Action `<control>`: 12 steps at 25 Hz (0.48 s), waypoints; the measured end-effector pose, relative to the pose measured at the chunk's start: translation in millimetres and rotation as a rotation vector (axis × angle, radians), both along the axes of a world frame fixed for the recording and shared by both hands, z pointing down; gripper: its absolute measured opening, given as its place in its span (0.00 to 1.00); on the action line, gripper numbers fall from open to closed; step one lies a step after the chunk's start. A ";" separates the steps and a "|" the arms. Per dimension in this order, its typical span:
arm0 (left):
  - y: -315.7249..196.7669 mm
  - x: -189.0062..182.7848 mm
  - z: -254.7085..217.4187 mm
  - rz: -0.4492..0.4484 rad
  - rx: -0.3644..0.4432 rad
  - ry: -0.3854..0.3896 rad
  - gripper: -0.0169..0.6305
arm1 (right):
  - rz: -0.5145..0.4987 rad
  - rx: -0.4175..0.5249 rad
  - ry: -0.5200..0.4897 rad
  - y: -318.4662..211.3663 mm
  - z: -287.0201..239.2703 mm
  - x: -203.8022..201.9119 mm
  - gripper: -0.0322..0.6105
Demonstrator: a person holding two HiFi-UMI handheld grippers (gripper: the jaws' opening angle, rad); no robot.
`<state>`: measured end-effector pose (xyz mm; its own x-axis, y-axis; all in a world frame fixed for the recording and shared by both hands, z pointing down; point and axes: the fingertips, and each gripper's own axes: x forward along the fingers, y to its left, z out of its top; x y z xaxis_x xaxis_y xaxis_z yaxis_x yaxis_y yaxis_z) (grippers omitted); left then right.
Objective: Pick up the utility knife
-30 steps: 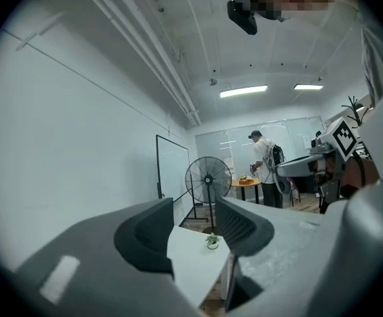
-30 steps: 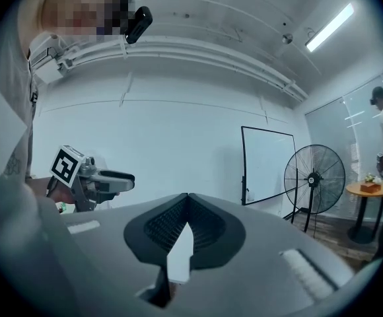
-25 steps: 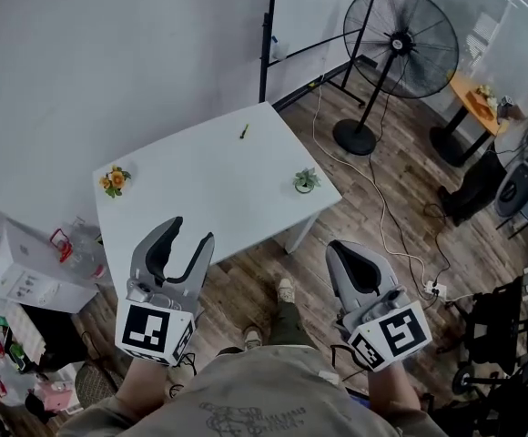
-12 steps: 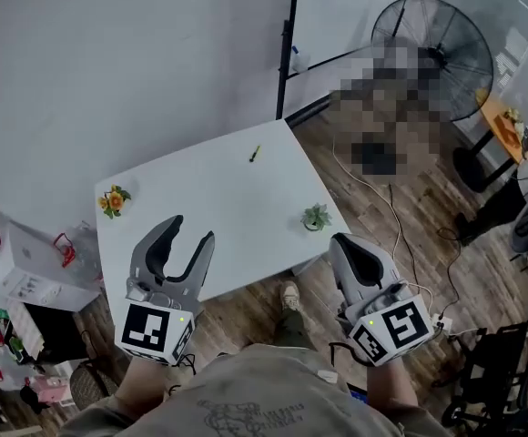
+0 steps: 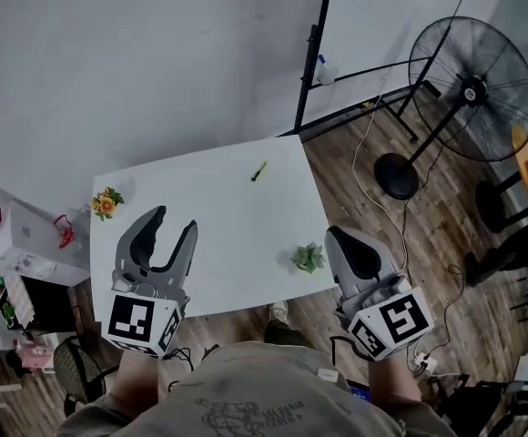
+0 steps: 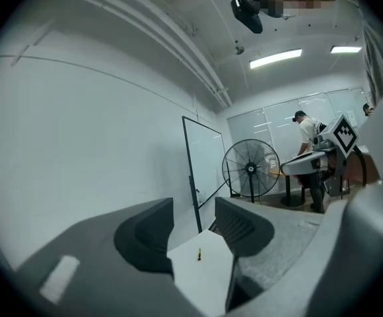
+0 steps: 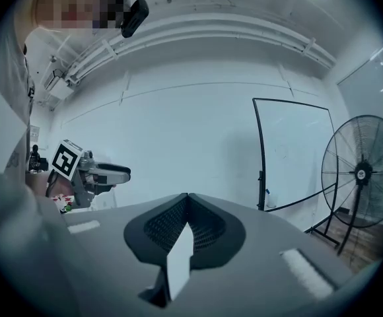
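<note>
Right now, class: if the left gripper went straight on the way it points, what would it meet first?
Probably the white table, heading for the utility knife framed between the left gripper's open jaws; height above the tabletop is unclear.

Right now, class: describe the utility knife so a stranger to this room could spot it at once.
Find the white table. Near its far edge lies the utility knife, alone on bare surface. It is a thin yellowish sliver lying flat, unlike the orange flowers at the left edge and the green plant at the near right corner.
</note>
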<state>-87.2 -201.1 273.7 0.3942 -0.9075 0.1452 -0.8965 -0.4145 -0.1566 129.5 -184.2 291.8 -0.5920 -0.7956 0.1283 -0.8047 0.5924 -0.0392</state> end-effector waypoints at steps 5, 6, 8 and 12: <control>-26.9 19.2 5.4 -0.050 -0.007 -0.005 0.33 | -0.057 -0.001 0.003 -45.1 5.2 18.0 0.09; -29.9 22.1 6.8 -0.058 -0.010 -0.005 0.33 | -0.066 -0.001 0.003 -51.8 6.1 20.2 0.09; -34.0 26.0 9.0 -0.073 -0.017 -0.005 0.33 | -0.083 -0.001 0.003 -62.7 7.6 22.7 0.09; -40.4 27.6 12.7 -0.096 -0.024 -0.013 0.33 | -0.110 -0.004 -0.006 -77.0 10.3 21.6 0.10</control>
<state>-59.6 -241.5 286.4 0.3039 -0.9371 0.1719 -0.9302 -0.3308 -0.1591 151.1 -261.1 302.1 -0.6763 -0.7255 0.1274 -0.7348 0.6767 -0.0468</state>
